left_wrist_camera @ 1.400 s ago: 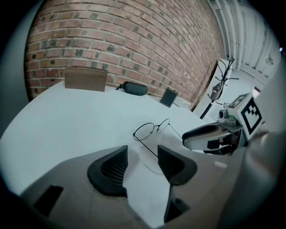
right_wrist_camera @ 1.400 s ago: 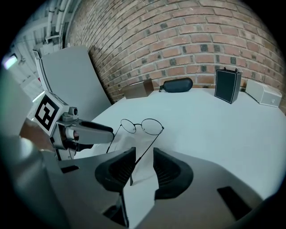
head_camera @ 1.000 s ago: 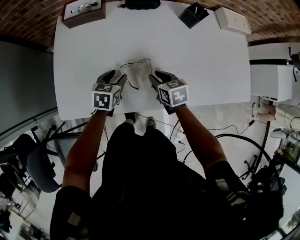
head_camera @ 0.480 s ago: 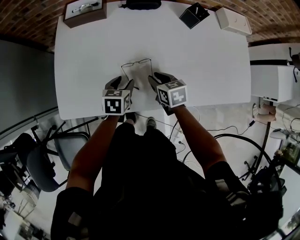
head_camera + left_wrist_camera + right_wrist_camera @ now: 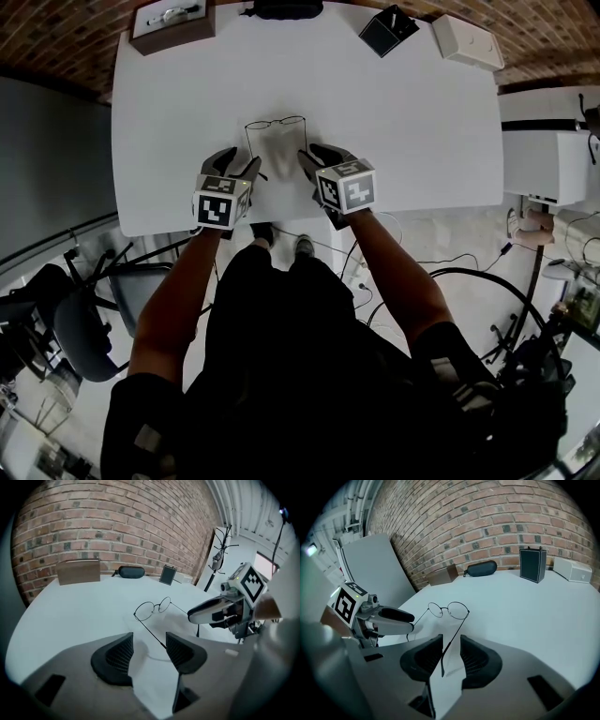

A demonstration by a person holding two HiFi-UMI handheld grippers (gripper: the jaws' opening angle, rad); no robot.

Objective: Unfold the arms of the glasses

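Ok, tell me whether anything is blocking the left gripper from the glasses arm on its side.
Nothing visible blocks it. The left gripper has its jaws apart, and the tip of that arm of the glasses lies between them, close to one jaw. Only bare white table surrounds it.

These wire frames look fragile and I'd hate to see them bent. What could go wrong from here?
1. Each thin arm of the glasses sits between open jaws, one in the left gripper and one in the right gripper. Squeezing hard or spreading the arms wider could bend the wire or strain the hinges.
2. The left arm's tip lies off-centre, near one jaw, so it might slip out on closing.
3. An uneven pull might drag the glasses across the table.
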